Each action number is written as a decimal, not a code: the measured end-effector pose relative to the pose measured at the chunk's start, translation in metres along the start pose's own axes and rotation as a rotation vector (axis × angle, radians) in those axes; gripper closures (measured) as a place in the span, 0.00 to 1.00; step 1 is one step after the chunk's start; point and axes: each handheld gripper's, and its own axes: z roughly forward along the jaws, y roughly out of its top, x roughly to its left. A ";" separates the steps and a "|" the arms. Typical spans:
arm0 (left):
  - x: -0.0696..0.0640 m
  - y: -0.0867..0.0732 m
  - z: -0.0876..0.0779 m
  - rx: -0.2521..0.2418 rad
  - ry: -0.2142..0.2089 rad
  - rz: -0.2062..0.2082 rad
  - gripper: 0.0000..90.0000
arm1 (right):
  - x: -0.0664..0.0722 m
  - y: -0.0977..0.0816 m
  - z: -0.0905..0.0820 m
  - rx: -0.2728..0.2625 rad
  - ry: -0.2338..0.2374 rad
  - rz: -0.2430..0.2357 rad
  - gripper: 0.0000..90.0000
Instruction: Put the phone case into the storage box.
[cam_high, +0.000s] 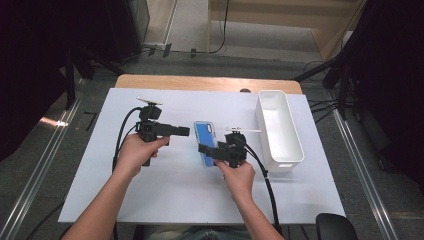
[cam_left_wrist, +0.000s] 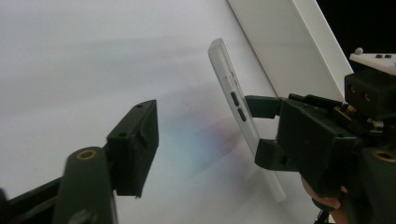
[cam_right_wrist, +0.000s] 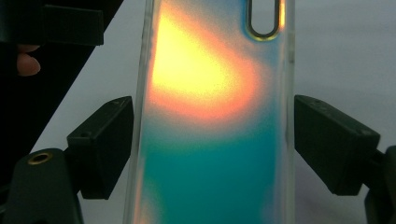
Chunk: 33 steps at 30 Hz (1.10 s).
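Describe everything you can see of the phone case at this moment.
The phone case is a thin, clear-rimmed shell with an iridescent back, blue from the high view, orange and teal up close. It has an oblong camera cutout and two side buttons. The right gripper clamps its long edges and holds it tilted up on edge above the white table, left of the white bin.
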 end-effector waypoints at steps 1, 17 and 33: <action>0.000 0.001 0.001 0.001 -0.001 -0.001 0.34 | 0.000 -0.001 0.000 -0.002 0.004 0.000 0.17; 0.002 0.013 0.012 0.013 0.038 -0.061 0.39 | 0.010 -0.005 0.005 -0.042 0.003 -0.009 0.17; 0.000 0.019 0.021 0.009 0.048 -0.127 0.49 | 0.017 -0.009 0.010 -0.065 -0.006 -0.015 0.17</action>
